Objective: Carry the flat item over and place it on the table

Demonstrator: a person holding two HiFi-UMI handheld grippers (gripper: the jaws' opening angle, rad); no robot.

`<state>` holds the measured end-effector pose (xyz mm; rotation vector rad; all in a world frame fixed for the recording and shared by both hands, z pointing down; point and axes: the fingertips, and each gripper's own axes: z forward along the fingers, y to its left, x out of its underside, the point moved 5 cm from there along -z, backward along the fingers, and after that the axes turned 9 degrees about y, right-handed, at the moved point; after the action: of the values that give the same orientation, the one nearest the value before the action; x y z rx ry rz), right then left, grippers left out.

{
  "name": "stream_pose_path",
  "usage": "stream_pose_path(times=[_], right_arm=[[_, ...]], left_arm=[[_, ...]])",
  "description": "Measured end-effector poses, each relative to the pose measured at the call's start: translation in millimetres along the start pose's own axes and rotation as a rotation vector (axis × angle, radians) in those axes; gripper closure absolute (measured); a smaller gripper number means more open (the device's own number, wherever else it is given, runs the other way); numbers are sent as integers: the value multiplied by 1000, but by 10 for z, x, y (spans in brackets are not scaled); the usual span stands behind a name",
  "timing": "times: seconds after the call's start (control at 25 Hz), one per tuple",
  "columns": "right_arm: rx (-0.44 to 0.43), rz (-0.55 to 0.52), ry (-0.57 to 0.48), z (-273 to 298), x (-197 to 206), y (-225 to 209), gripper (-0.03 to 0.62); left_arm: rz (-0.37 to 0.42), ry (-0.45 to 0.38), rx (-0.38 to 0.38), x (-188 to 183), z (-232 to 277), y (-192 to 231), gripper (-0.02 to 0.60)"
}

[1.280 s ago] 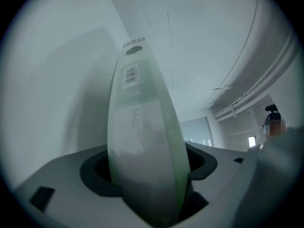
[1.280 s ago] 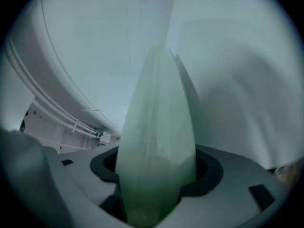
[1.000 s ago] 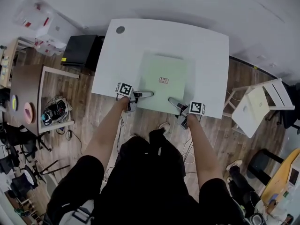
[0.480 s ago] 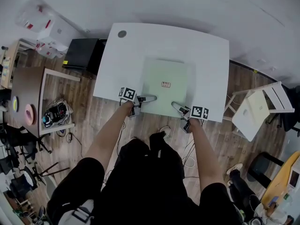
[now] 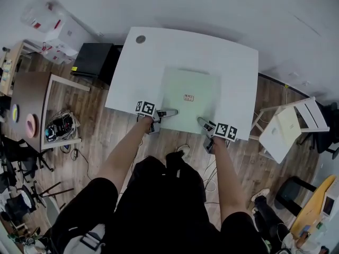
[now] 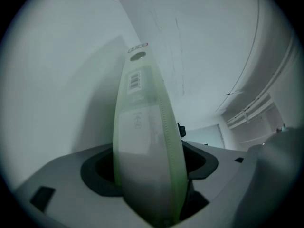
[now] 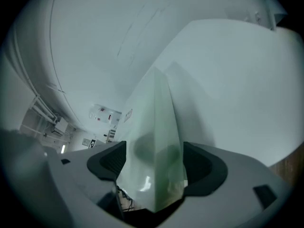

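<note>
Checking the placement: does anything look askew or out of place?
The pale green flat pouch lies square on the white table, but its near edge seems to overhang the table's front edge slightly. Nothing else stands out.

The red print on the small label (image 5: 188,97) on the flat item (image 5: 185,115) is too small for me to read from the head view. The left gripper (image 5: 168,112) and right gripper (image 5: 204,123) cover parts of its near edge, so I cannot tell whether that edge overhangs the table (image 5: 159,52). In the left gripper view the barcode sticker (image 6: 135,81) is blurred, and the item runs off the bottom edge, covering the pad faces. Between the right jaws, which have just been opening, its corner is likewise cut off below.
</note>
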<state>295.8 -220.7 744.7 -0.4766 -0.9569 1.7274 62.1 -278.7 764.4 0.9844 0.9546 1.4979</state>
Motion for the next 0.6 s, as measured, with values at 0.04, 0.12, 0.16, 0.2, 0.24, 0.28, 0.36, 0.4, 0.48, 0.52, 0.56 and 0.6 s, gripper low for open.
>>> stream_pose_path(times=[0.04, 0.12, 0.16, 0.2, 0.24, 0.28, 0.36, 0.4, 0.48, 0.52, 0.56, 0.6], right_arm=[[21, -13, -21, -25, -24, 5, 237], [29, -32, -21, -6, -41, -1, 237], [19, -36, -5, 32, -31, -12, 237], [11, -39, 16, 78, -9, -26, 237], [10, -47, 36, 122, 19, -37, 237], [16, -57, 53, 156, 49, -43, 237], [37, -67, 58, 178, 79, -41, 237], [42, -61, 49, 172, 81, -39, 237], [46, -40, 25, 162, 89, -37, 237], [49, -31, 12, 165, 99, -34, 237], [53, -21, 0, 172, 111, -32, 237], [58, -11, -11, 175, 123, -36, 237]], left_arm=[[16, -11, -22, -26, -39, 11, 222], [31, -29, -45, -79, -110, 30, 222], [25, -36, -44, -88, -127, 37, 222], [18, -41, -43, -86, -131, 40, 222], [11, -44, -45, -77, -125, 39, 222], [1, -47, -48, -68, -114, 35, 222], [-24, -53, -52, -66, -96, 29, 222], [-32, -53, -52, -69, -94, 24, 222], [-35, -48, -56, -71, -102, 15, 222], [-32, -47, -64, -74, -115, 14, 222], [-30, -48, -78, -82, -134, 13, 219], [-30, -57, -93, -97, -159, 14, 215]])
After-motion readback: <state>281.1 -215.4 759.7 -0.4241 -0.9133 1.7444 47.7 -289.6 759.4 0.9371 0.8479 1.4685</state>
